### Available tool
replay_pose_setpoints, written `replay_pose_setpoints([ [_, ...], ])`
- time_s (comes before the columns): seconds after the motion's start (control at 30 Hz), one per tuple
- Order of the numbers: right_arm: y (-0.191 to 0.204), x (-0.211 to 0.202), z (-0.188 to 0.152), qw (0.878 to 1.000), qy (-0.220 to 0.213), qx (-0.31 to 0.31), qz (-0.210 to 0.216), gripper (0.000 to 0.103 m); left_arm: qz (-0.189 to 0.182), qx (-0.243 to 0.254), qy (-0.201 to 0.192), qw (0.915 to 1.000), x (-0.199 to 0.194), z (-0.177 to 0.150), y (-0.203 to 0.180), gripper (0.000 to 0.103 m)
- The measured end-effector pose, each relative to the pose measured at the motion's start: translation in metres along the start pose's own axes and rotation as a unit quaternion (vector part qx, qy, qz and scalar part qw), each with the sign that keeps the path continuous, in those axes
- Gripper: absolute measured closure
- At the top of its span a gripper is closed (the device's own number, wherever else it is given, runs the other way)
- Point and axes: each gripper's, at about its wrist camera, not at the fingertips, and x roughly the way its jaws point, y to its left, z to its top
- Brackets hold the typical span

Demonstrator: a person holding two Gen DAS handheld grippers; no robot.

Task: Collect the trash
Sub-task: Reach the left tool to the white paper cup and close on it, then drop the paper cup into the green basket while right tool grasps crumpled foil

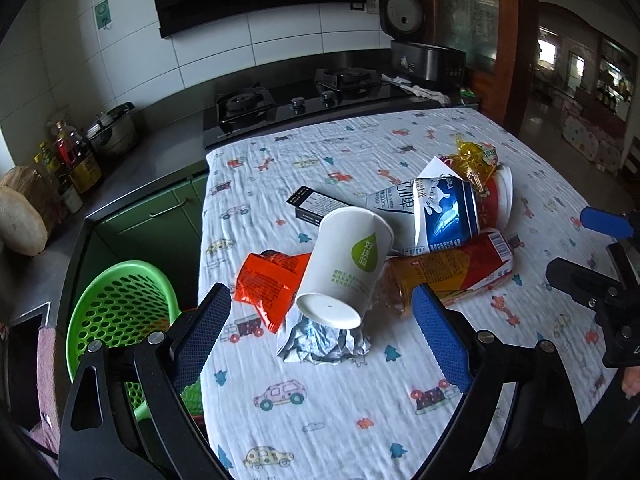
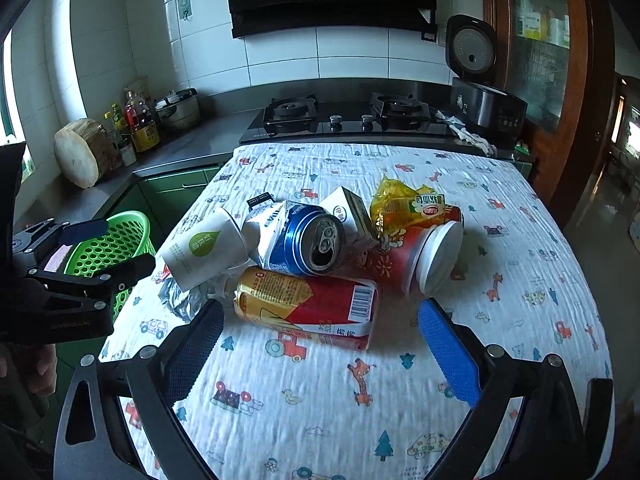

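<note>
Now left gripper [image 1: 322, 320] wide open, empty; white cup [image 1: 346, 266] lay at twelve o'clock, bottom facing it, nearer than right gripper [image 2: 322, 334].

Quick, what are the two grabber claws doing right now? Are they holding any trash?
Left gripper: open, holding nothing; the white paper cup lies ahead of it.
Right gripper: open, holding nothing.
</note>
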Motion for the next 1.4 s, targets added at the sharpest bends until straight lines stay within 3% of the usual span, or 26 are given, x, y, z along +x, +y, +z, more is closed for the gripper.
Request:
replay_pose_setpoints([
  [0.23,0.006,0.021,0.015,1.0,0.01,-0.023,-0.004,0.015,-0.016,0.047,0.03,0.9983,0.04,0.009,-0.007,0.013],
  [0.53,0.005,0.042,0.027,0.999,0.024,-0.034,-0.007,0.015,-0.028,0.056,0.058,0.9964,0.072,0.014,-0.005,0.013],
  [0.73,0.008,0.051,0.019,0.999,0.038,-0.029,-0.001,0.015,-0.045,0.06,0.067,0.9949,0.079,0.015,-0.007,0.033],
  [0.77,0.009,0.051,0.018,0.999,0.04,-0.031,-0.001,0.015,-0.05,0.059,0.068,0.9947,0.079,0.015,-0.006,0.042],
  [0.8,0.01,0.051,0.017,0.999,0.04,-0.032,0.0,0.015,-0.052,0.058,0.068,0.9946,0.079,0.015,-0.006,0.042],
  [1.1,0.026,0.045,0.01,0.998,0.037,-0.042,0.024,0.015,-0.051,0.04,0.023,0.9976,0.047,0.016,0.01,0.043],
  [1.4,0.068,0.057,0.005,0.993,0.043,-0.067,0.087,0.018,-0.013,-0.02,-0.017,0.9996,0.005,0.018,0.061,0.043],
])
